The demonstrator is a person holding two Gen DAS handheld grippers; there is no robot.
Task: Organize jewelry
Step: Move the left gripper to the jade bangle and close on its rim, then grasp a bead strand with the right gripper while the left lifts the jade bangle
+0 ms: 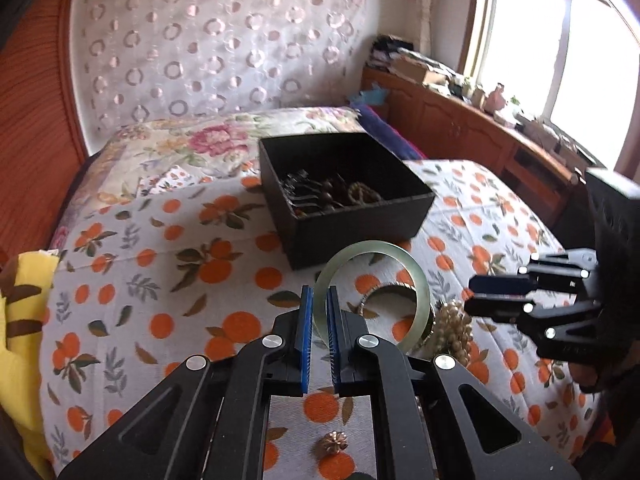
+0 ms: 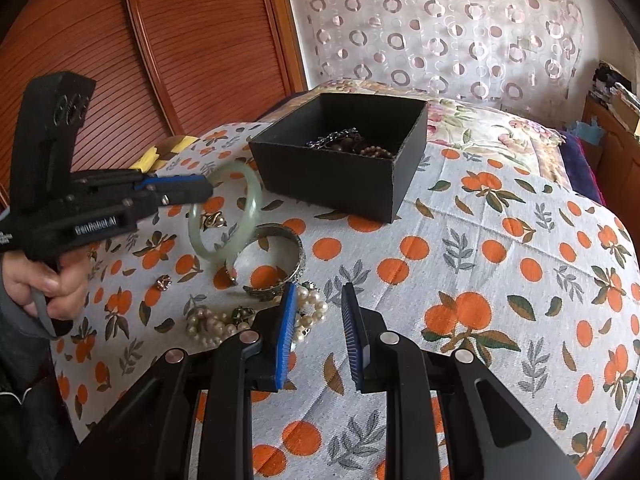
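My left gripper is shut on the rim of a pale green jade bangle. From the right wrist view, the left gripper holds the bangle upright, low over the orange-print cloth. A black open box with several pieces of jewelry inside stands just beyond. On the cloth lie a metal cuff bracelet and pearl strands. Over the pearls my right gripper is open with nothing between its fingers; it is also seen from the left wrist.
Small ornaments lie loose on the cloth: a gold brooch, a flower stud and a pearl cluster. A yellow striped cloth lies at the bed's left edge. A wooden cabinet runs under the window.
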